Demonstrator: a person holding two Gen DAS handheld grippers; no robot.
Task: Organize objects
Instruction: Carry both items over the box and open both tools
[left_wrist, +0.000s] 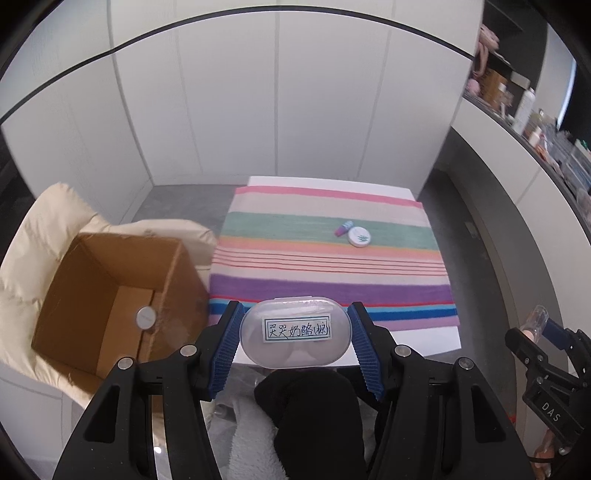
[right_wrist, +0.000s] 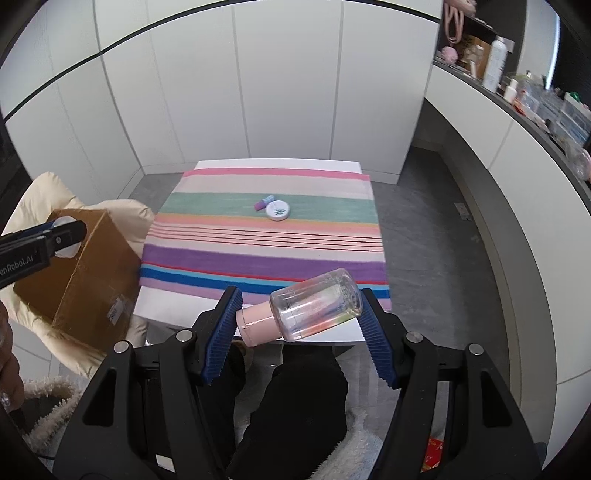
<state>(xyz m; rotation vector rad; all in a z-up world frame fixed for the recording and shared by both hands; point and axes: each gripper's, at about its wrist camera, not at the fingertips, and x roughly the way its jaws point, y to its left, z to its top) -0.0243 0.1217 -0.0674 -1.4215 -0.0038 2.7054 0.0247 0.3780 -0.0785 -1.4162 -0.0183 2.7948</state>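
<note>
Clamping a labelled clear case (left_wrist: 294, 334), left gripper (left_wrist: 294, 336) sits right of the open cardboard box (left_wrist: 110, 295); right gripper (right_wrist: 301, 314) pinches a clear bottle (right_wrist: 314, 304) endwise, both seemingly box-bound.

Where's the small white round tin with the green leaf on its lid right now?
The white round tin lies on the green stripe of the striped cloth, right of centre toward the far edge, touching the small purple tube at its left.
</note>
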